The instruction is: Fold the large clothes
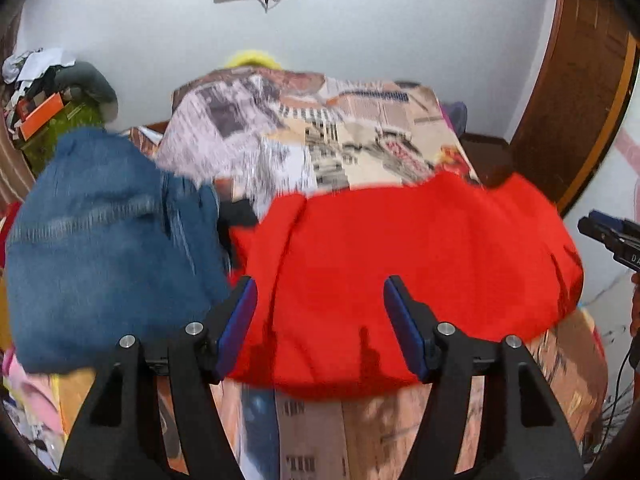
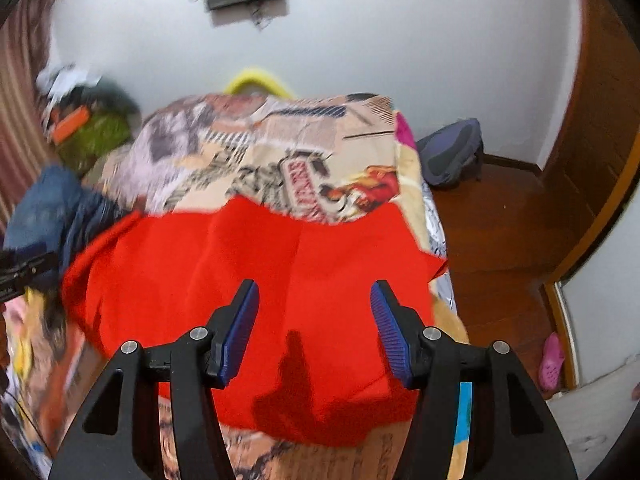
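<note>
A red garment [image 1: 420,264] lies folded flat across the bed [image 1: 320,140], which has a patterned sheet. My left gripper [image 1: 320,286] hovers over the garment's near left part, open, with nothing between its blue pads. In the right wrist view the same red garment [image 2: 260,280] lies below my right gripper [image 2: 314,286], also open and empty, over its near edge. Each gripper shows at the edge of the other's view: the right gripper [image 1: 612,236] at the far right, the left gripper [image 2: 24,268] at the far left.
A blue denim garment [image 1: 104,248] is heaped on the bed's left side, touching the red one. More clothes [image 1: 32,396] lie lower left. A cluttered pile [image 1: 52,100] stands by the left wall. On the wooden floor right of the bed lie a purple bag [image 2: 452,156] and a pink shoe [image 2: 552,360].
</note>
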Motion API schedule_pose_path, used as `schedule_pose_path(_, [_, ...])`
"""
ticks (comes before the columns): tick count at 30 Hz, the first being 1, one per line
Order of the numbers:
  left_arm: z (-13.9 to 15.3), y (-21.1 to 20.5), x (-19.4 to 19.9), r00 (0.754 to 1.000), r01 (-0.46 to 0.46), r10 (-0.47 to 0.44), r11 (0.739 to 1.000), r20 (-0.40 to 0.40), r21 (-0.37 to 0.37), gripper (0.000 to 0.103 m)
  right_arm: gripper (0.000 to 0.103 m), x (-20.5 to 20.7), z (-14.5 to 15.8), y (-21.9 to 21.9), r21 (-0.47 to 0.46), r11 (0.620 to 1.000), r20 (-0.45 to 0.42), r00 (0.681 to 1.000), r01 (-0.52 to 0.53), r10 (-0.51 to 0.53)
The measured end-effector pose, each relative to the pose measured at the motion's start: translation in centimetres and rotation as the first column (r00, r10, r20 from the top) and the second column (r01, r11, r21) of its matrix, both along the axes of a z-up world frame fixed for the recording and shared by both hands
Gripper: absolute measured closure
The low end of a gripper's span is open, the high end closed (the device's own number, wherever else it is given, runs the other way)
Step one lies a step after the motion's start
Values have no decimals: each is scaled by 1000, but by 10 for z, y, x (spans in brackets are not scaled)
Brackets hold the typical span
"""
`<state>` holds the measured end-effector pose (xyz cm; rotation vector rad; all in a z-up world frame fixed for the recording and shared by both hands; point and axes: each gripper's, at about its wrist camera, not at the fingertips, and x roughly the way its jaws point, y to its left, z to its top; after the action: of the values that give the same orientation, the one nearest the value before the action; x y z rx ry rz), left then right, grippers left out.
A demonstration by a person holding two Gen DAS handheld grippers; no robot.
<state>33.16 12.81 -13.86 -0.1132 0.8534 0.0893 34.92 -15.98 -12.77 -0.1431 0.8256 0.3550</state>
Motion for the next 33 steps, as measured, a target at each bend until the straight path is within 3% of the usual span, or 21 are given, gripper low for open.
schedule_pose_path(9, [-43, -4, -48, 997, -55, 54, 998, -48, -23, 38, 49, -28, -31, 43, -37, 994, -36, 995, -99, 98])
schedule_pose_path(13, [-64, 8, -60, 991, -112, 103, 987, -83, -113, 38, 49, -28, -46, 56, -62, 992, -67, 992, -111, 107])
schedule_pose_path(17, [-92, 20, -62, 983, -138, 98, 953, -158, -270, 38, 46, -23, -61, 59, -72, 992, -93, 991, -106, 100])
schedule_pose_path(20, [-109, 25, -58, 978, -156, 96, 924, -185, -348, 38, 29, -20, -65, 54, -43, 995, -93, 992, -87, 83])
schedule_pose_path(25, [-121, 35, -41, 985, -146, 74, 843, -158, -518, 38, 25, -19, -71, 49, -1, 997, -116, 990, -83, 82])
schedule_pose_path(33, [-131, 44, -8, 983, -180, 131, 831, -129, -527, 38, 23, -19, -73, 52, -11, 995, -110, 989, -102, 100])
